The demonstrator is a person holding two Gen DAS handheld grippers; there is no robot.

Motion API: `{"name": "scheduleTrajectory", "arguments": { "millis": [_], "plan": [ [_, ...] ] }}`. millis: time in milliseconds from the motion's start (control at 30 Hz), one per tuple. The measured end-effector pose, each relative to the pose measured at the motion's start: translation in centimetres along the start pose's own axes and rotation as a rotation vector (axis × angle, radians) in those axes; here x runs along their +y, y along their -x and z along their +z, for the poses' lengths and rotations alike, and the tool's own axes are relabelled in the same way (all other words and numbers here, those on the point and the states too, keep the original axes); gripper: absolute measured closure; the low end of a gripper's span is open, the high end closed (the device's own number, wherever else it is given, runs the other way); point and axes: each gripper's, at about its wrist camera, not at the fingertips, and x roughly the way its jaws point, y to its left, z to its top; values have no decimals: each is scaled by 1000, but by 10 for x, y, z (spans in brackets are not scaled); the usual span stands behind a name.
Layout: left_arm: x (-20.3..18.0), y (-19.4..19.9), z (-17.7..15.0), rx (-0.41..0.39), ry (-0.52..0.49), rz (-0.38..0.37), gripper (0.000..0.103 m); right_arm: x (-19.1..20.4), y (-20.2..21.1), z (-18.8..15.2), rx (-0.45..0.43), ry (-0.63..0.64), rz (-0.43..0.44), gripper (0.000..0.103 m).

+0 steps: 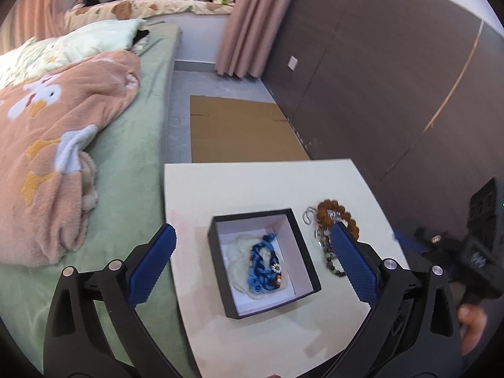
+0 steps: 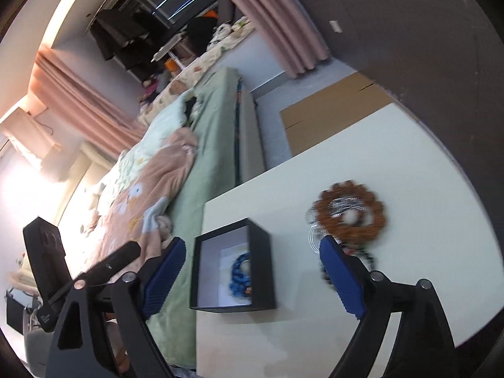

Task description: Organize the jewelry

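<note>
The left gripper (image 1: 252, 249) stands wide apart above the near part of a white table (image 1: 252, 182), with nothing between its 2 blue pads. The right gripper (image 2: 252, 261) is spread wide too and grips nothing; in the left wrist view its black body shows at the far right, with a bit of a hand (image 1: 472, 321) below it.

Straight below the left gripper sits a black box (image 1: 263, 261) with a white lining, open at the top. Inside lies a blue bracelet (image 1: 264, 264) on a pale cloth, clear of both pads. Just right of the box, on the bare table, lies a heap of jewelry: a brown bead bracelet (image 2: 352, 214) at the far end, a thin silver chain (image 1: 308, 215) touching it, and a dark bead string (image 1: 330, 261) nearer. The left gripper's right pad hides part of this heap in its own view; the right gripper's right pad does the same in its view.

Left of the table is a bed (image 1: 141, 157) with a green sheet and a pink blanket (image 1: 56, 157). Beyond the table a flat piece of cardboard (image 1: 242, 132) lies on the floor beside a dark wall (image 1: 393, 78), and pink curtains (image 1: 252, 22) hang further off.
</note>
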Motion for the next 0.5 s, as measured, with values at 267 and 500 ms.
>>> {"name": "scheduleTrajectory", "arguments": {
  "millis": [267,500],
  "plan": [
    [-47,-13,-2,1,-54,-28,5,-35,32,3,-15,-3,-72,7],
    [-88,-32,-5,21,-109,-60,5,-80,63,9,-51,-63,-139,7]
  ]
}}
